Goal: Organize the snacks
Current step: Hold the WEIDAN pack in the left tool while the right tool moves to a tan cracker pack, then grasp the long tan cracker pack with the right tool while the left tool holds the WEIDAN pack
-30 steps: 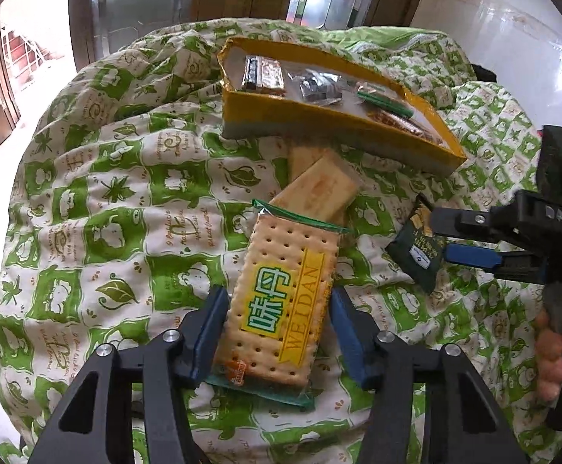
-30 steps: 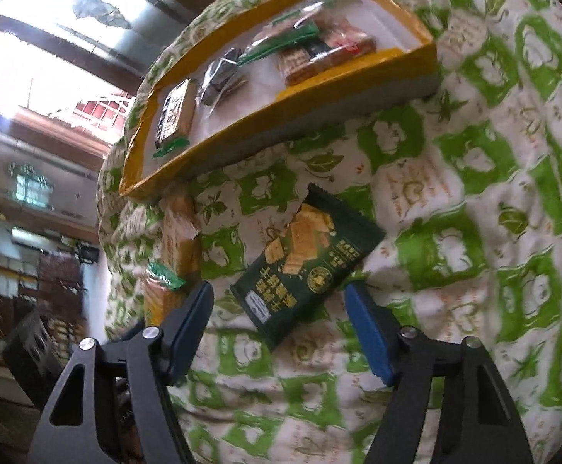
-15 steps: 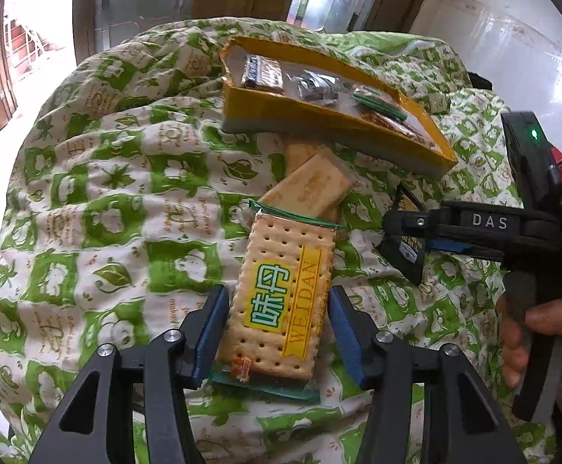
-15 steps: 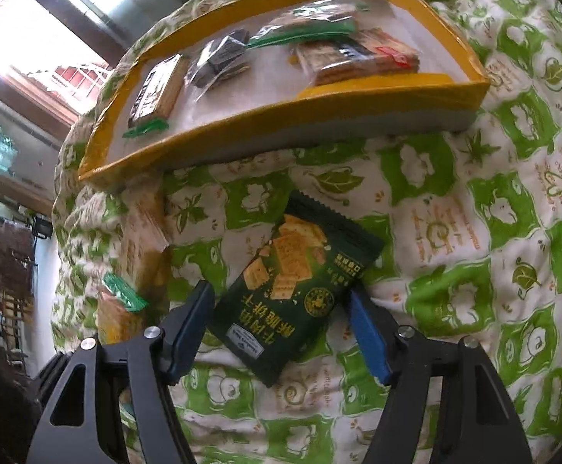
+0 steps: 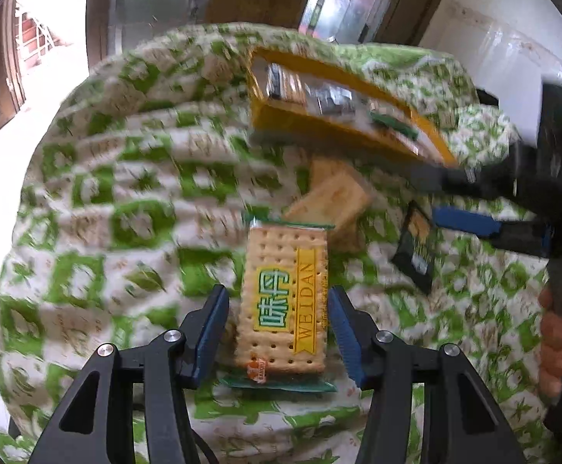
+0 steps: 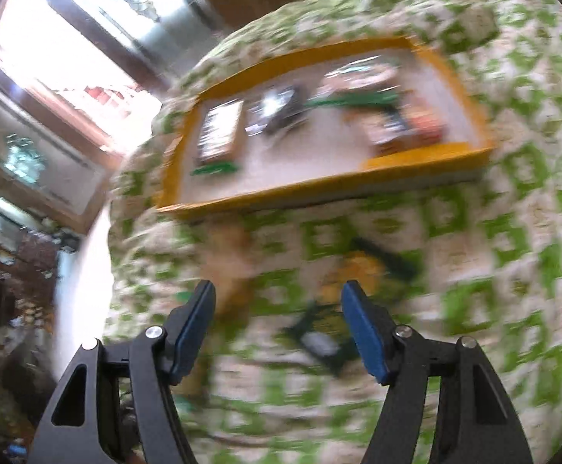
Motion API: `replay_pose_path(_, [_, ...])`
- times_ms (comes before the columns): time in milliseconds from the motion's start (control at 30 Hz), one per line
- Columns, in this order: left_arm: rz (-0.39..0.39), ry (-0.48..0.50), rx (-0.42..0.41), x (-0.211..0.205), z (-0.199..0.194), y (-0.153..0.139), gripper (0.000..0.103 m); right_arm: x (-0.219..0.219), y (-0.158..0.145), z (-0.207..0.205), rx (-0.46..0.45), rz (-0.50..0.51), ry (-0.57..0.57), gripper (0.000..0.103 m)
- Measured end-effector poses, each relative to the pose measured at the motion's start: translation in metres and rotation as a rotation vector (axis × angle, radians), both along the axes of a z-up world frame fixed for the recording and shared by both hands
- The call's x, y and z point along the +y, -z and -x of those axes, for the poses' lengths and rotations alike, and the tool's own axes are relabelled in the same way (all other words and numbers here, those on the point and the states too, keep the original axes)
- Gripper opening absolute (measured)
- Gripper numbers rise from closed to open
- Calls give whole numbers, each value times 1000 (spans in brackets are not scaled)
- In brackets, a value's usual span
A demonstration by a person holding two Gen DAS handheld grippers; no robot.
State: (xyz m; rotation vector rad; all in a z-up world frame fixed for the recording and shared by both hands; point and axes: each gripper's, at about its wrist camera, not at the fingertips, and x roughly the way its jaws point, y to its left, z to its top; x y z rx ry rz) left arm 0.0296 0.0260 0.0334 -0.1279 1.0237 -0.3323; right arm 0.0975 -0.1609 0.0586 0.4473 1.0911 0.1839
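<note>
My left gripper (image 5: 278,328) is open, its blue pads on either side of a WEIDAN cracker pack (image 5: 283,301) lying on the green-and-white cloth. My right gripper (image 6: 277,328) is open above a dark green cracker packet (image 6: 343,309) on the cloth; that packet also shows in the left wrist view (image 5: 416,247), below the right gripper's blue pads (image 5: 462,220). A yellow tray (image 6: 408,158) with several wrapped snacks lies beyond, also in the left wrist view (image 5: 281,116). Both views are motion-blurred.
Plain tan cracker packs (image 5: 331,201) lie between the WEIDAN pack and the tray. The cloth covers a rounded table that drops away at the left (image 5: 29,193). Windows and wooden frames stand behind.
My right gripper has risen off the dark green packet and shifted left, the packet staying on the cloth. My left gripper has edged forward around the WEIDAN pack.
</note>
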Motion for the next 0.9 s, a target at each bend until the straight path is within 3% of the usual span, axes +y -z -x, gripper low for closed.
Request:
replay_pose_path(100, [-29,11,-3,-2,7,6,56,18,7,-7,42,-63,-23,67])
replay_pose_path(167, [-20,2,-14,3,11,5,51,31,15,-16,70,-85,-25,67])
replay_pose_path(300, [5,-53,-19,22,11,2,51,48,29,-26,113,-110,0,67])
replay_pose_path(500, [-15,-54,-25,22,11,3,51,67,42,-42,129,-37,37,67])
replay_pose_path(567, [-16,-50,-26,21,12,3,51,67,46,-44,133,3,35,59])
replay_pose_path(633, [-8,-50,-22,22,11,4,51,62,48,-42,132,21,21,44])
replay_pose_path(733, [-7,-49,-22,22,10,4,51,45,52,-39,144,-30,0,37])
replay_pose_path(900, [6,-54,-25,23,10,2,51,20,41,-32,111,0,-31,19])
